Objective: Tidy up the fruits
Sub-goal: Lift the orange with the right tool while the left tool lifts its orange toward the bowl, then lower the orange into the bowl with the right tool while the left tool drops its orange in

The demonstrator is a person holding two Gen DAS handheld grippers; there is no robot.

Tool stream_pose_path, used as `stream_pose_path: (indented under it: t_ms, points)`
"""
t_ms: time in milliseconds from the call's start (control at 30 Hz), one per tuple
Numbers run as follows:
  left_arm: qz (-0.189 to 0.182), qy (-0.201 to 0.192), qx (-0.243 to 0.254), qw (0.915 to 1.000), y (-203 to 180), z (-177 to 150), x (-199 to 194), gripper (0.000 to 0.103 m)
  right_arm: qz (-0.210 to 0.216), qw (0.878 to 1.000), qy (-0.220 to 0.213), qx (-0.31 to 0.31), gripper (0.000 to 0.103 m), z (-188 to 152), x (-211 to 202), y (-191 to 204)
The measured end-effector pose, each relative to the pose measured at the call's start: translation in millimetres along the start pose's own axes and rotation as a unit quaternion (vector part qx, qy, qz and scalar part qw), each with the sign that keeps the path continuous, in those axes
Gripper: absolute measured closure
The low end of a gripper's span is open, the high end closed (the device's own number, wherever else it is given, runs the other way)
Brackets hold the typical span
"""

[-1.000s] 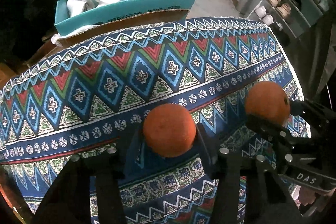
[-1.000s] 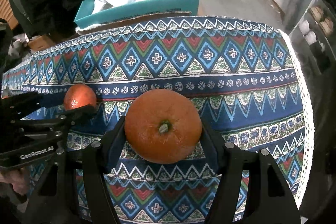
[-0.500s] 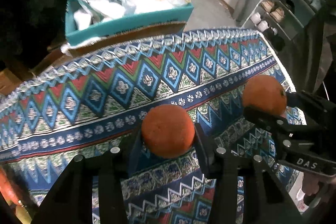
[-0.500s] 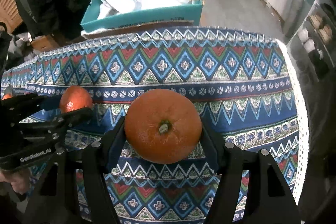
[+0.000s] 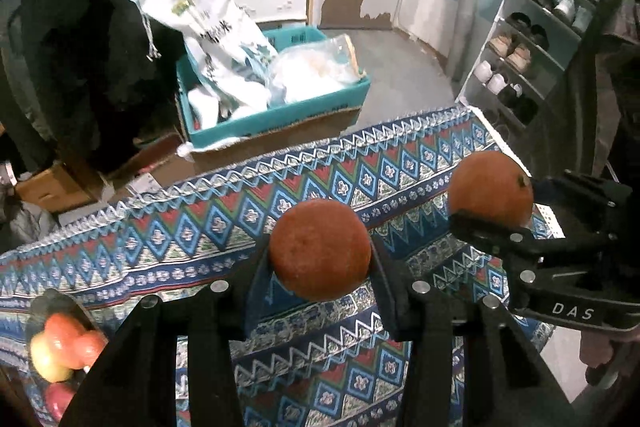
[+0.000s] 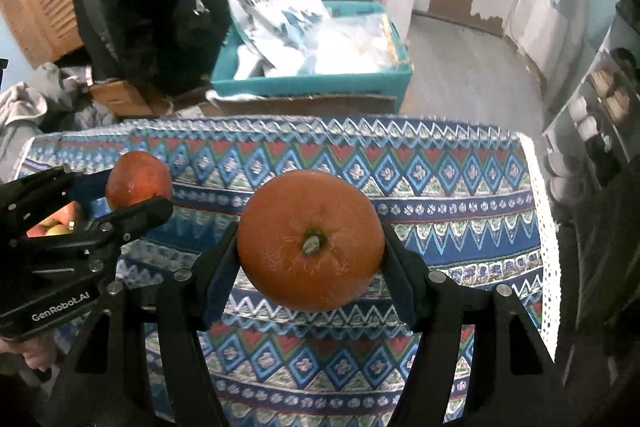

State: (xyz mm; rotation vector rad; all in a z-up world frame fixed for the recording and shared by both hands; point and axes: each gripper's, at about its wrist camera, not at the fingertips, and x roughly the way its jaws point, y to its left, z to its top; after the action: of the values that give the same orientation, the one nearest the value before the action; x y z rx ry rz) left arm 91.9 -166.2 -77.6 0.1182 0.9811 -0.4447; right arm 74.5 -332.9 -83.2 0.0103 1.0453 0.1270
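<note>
My left gripper (image 5: pixel 320 259) is shut on a small dark orange (image 5: pixel 319 249), held in the air above the patterned tablecloth (image 5: pixel 192 239). My right gripper (image 6: pixel 311 247) is shut on a larger orange (image 6: pixel 310 245) with its stem end facing the camera. Each view shows the other gripper too: the right gripper (image 5: pixel 496 203) with its larger orange (image 5: pixel 490 189) is at the right of the left wrist view, and the left gripper (image 6: pixel 132 187) with its small orange (image 6: pixel 138 179) is at the left of the right wrist view. Both are lifted off the cloth.
Red and yellow fruits (image 5: pixel 60 347) lie in a clear container at the table's left; these fruits (image 6: pixel 54 223) also show behind the left gripper. Beyond the far edge stands a teal box (image 5: pixel 280 115) with white bags (image 5: pixel 208 23). A shoe rack (image 5: pixel 532 39) stands at the right.
Both grippers have risen with their oranges, so the table looks smaller and more of the room shows. The fruit container has come into view at the left.
</note>
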Motion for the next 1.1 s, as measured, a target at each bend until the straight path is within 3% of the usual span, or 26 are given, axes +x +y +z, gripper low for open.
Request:
stream_pose_path:
  t_ms: [467,1100]
  points:
    - [0.019,-0.011,-0.037,0.9991,40.6,-27.6,-66.4,0.056,0.039,0.998,-0.025,-0.035,0.037,11.9,-39.0,54.7]
    - [0.081,-0.009,-0.124,0.9889,152.0,-100.8,-115.3,0.056,0.113,0.99,-0.005,-0.085,0.037,22.1,-19.3,153.0]
